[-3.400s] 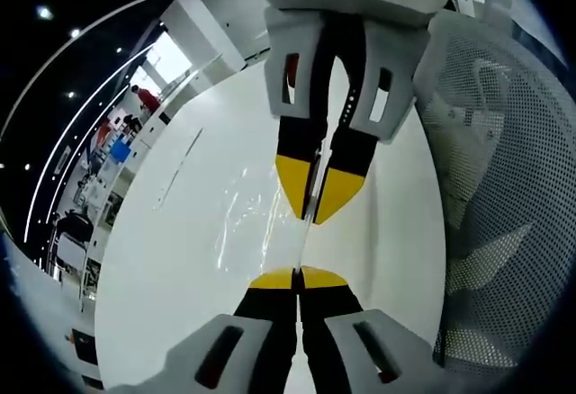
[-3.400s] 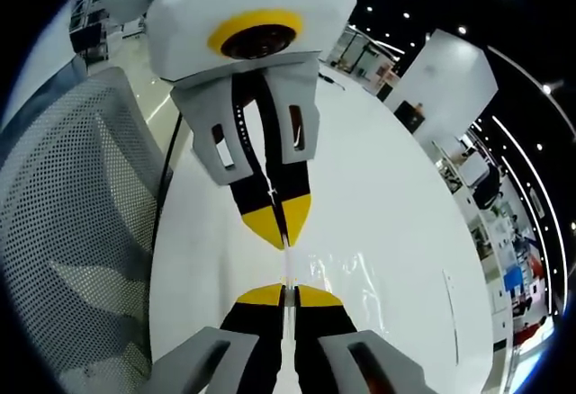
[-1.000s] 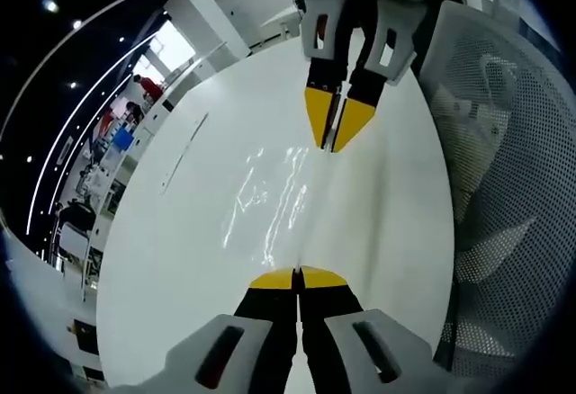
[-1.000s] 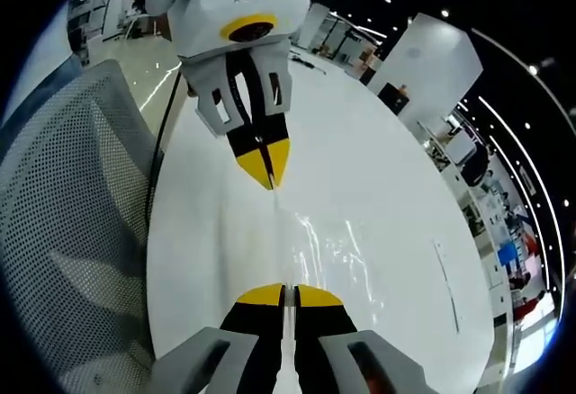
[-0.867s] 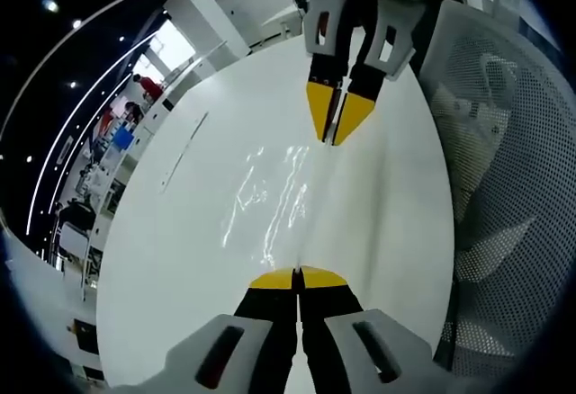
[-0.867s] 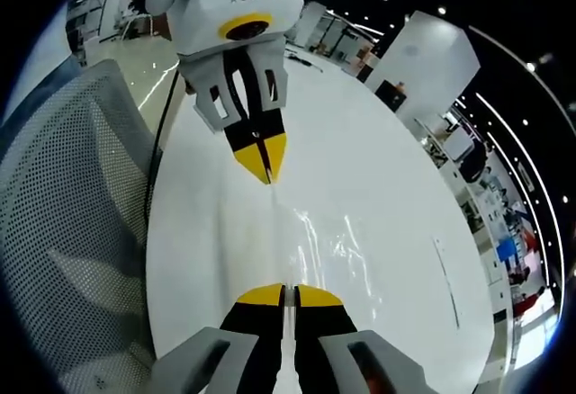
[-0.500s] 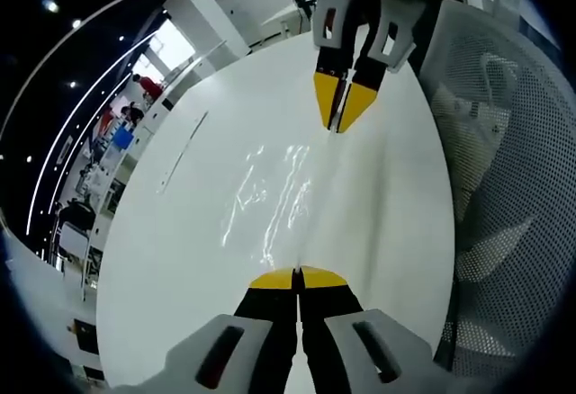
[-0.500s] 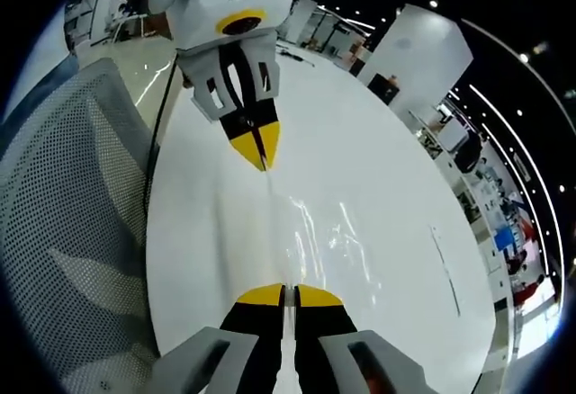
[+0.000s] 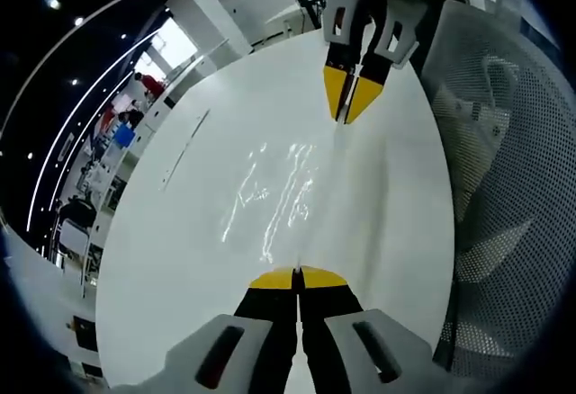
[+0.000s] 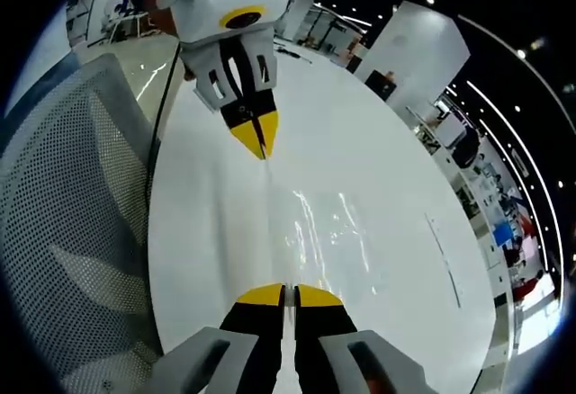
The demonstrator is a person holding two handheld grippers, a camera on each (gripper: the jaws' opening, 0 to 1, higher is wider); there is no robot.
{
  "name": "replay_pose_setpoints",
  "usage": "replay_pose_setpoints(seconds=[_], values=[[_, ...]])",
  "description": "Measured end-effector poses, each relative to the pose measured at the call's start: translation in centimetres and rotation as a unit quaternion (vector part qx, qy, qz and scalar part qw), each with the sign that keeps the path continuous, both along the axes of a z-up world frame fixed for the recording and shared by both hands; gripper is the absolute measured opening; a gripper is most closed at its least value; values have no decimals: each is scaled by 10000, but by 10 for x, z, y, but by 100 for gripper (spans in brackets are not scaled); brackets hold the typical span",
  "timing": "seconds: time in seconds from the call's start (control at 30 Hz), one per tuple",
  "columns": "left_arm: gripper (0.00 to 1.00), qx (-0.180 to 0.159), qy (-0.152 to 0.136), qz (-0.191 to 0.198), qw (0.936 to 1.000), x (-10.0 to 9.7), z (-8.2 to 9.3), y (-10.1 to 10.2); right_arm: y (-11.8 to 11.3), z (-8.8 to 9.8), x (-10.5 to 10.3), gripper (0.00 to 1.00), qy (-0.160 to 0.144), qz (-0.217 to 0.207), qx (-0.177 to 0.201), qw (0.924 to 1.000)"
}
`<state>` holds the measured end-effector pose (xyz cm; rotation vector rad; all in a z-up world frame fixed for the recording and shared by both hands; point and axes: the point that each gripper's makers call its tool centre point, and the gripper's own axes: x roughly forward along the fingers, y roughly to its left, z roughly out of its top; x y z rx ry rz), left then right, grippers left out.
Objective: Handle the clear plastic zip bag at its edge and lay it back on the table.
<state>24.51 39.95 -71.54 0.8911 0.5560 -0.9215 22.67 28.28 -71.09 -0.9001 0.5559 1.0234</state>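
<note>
The clear plastic zip bag [image 9: 281,187] is stretched over the white table [image 9: 171,268] between my two grippers, showing mostly as glints. My left gripper [image 9: 297,278] is shut on its near edge at the bottom of the left gripper view. My right gripper [image 9: 352,117] is shut on the far end of that same edge. In the right gripper view the bag [image 10: 328,223] runs from my right gripper [image 10: 283,296] up to my left gripper [image 10: 259,149]. I cannot tell whether the bag touches the table.
A grey mesh chair [image 9: 504,187] stands along the table's near side and fills the left of the right gripper view [image 10: 63,196]. A thin line marks the tabletop [image 9: 184,151]. Desks and people are far off in the room behind.
The two grippers have drawn further apart, each looking smaller and farther in the other's view. The bag's edge now spans a longer stretch between them. Both stay shut.
</note>
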Motion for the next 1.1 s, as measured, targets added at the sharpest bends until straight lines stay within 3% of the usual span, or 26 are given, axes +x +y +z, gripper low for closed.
replay_pose_setpoints(seconds=[0.67,0.93,1.1], values=[[0,31,-24,-20,10000,-1,1,-3,-5,2,-5,0,82,-155,83,9998],[0,58,-57,-10,10000,0,2,-1,-6,15,-1,6,223,-483,716,9960],[0,88,-80,-128,9998,-3,0,-4,-4,7,6,11,187,-538,750,9956]])
